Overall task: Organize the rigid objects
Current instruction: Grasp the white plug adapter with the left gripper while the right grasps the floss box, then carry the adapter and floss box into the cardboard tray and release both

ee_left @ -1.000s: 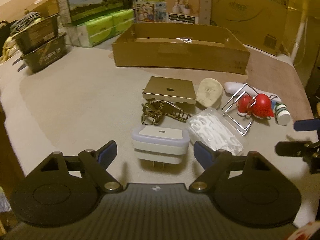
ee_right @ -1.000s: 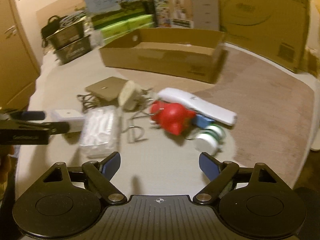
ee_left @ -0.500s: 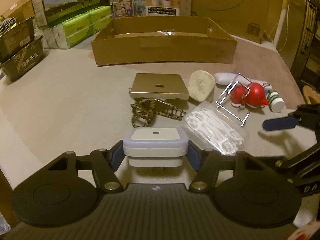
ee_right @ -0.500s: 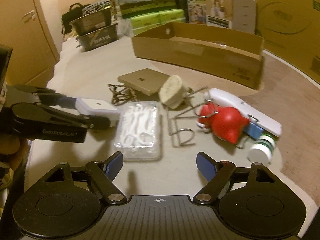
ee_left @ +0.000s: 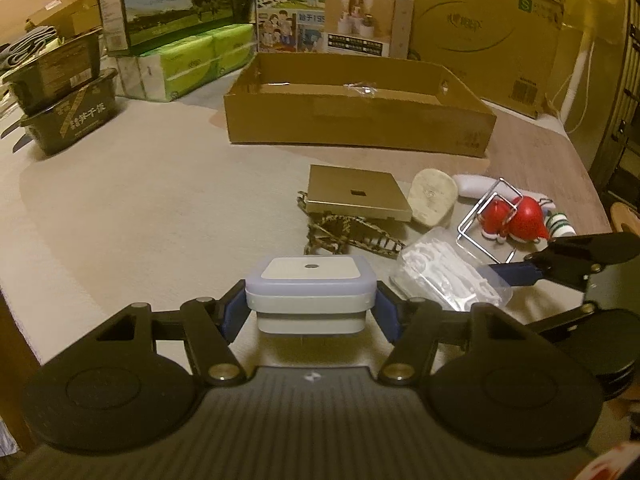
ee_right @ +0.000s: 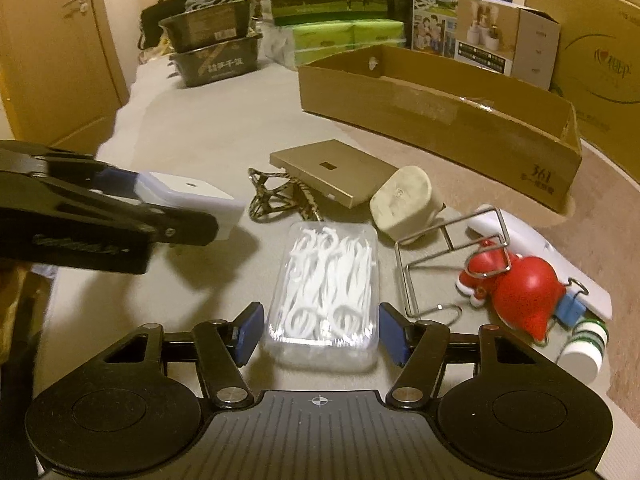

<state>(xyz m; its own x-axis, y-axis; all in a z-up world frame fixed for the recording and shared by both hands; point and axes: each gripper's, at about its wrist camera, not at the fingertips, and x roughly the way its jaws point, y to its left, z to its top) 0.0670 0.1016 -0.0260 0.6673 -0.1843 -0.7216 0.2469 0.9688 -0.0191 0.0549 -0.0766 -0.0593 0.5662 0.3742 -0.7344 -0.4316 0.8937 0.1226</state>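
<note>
My left gripper (ee_left: 310, 312) is shut on a white square plug-in adapter (ee_left: 310, 284) and holds it just off the beige surface. From the right wrist view that adapter (ee_right: 188, 192) hangs at the left in the black fingers. My right gripper (ee_right: 320, 332) is closing around a clear box of white floss picks (ee_right: 328, 280). The box lies between the blue pads, with a thin gap on each side. An open cardboard box (ee_left: 360, 124) stands behind the pile. One right fingertip (ee_left: 516, 274) shows at the edge of the floss box (ee_left: 448, 276).
Beyond the floss box lie a flat gold box (ee_right: 332, 172), a patterned strap (ee_right: 276, 196), a beige plug (ee_right: 404, 204), a wire stand (ee_right: 448, 248), a red toy (ee_right: 520, 288), a white wand (ee_right: 560, 264) and a green-and-white bottle (ee_right: 584, 348). Cartons and dark bins (ee_left: 68, 116) line the back.
The left jaws closed on the adapter and raised it. The right gripper moved left from the red toy to the floss box, and its jaws narrowed around it.
</note>
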